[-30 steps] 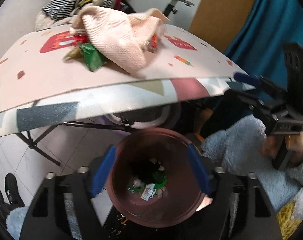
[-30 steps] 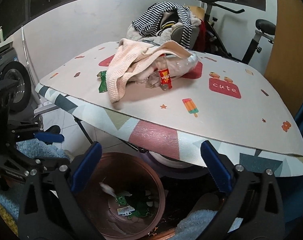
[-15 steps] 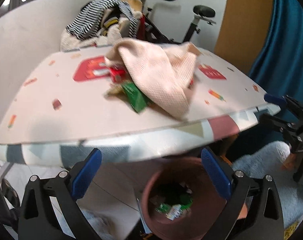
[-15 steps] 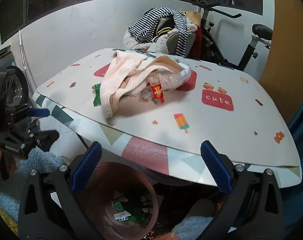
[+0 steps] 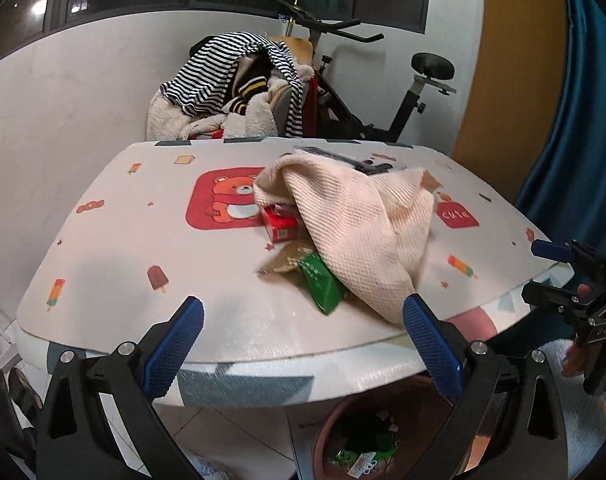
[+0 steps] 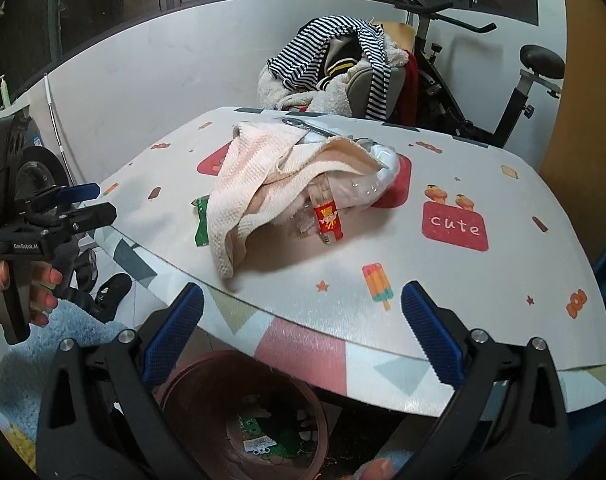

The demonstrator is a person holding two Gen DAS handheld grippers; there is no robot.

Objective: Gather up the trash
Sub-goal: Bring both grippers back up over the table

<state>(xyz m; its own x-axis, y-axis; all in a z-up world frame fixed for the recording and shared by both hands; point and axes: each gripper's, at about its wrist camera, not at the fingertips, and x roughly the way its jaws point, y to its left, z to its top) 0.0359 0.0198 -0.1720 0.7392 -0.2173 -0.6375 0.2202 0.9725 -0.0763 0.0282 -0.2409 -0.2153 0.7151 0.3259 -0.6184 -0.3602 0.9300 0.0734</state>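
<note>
The left tongs [image 5: 303, 320] stand wide open with nothing between the blue pads; their jaws have just been opening. The right tongs [image 6: 301, 320] are also spread wide and hold nothing. Both hover at the near edge of the white worktop with cartoon prints [image 5: 115, 248].

On the worktop lies a crumpled pale pink knitted cloth [image 5: 355, 236], and it hides most of the trash. From the left wrist view, a red cardboard box [image 5: 281, 226] shows only its front part from under the cloth, and a green foil wrapper [image 5: 321, 282] lies just beside it, over a beige packet [image 5: 283, 262] whose far end is covered. From the right wrist view, a clear plastic bottle with a red label [image 6: 327, 216] comes out from below the cloth; its upper part is hard to make out under the folds.

Under the worktop edge stands a round brown bin [image 6: 223, 392], partly cut off by the tongs. Small wrappers [image 5: 363, 458] lie at its bottom, but I cannot read them.

A hand [image 6: 7, 292] grips the handle of the left tongs at the picture edge. Behind the worktop, striped clothes [image 5: 223, 76] hang over a chair and cover it almost fully.
</note>
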